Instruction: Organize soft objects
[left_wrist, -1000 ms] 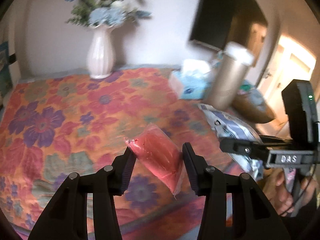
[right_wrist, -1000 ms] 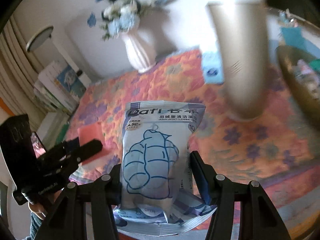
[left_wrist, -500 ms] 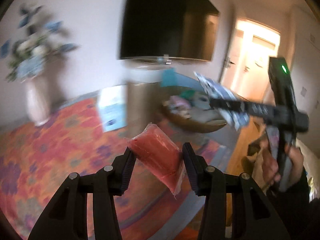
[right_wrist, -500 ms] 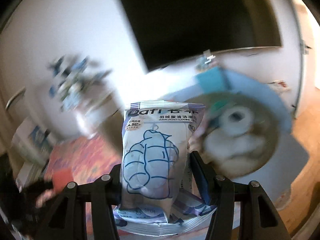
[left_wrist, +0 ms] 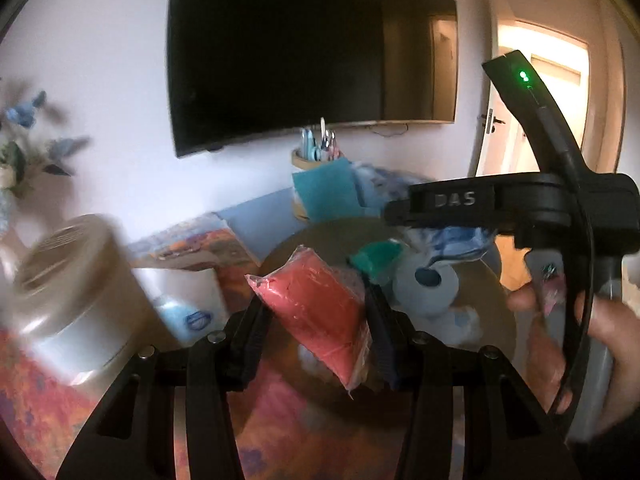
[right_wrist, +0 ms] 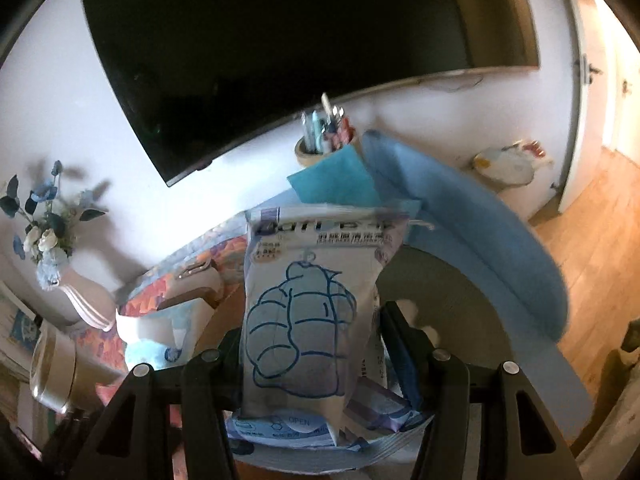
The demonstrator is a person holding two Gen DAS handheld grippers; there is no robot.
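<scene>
- Left tongs (left_wrist: 316, 320) clamp a red pouch (left_wrist: 316, 308); it hangs tilted and could slip.
- Right tongs (right_wrist: 310, 344) pinch a wipes pack (right_wrist: 308, 312); the basket (left_wrist: 480, 276) at one o'clock looks crowded.

"DAS" | right gripper (left_wrist: 456, 200); "OPEN" | wipes pack (right_wrist: 308, 320) flap

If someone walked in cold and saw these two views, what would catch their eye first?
Probably the red soft packet, pinched between the left gripper at the middle of its view, above a round basket holding a toilet roll. Next, the pale blue wipes pack with a jacket drawing, clamped upright in the right gripper. Behind both hangs a big dark TV on the white wall.
</scene>
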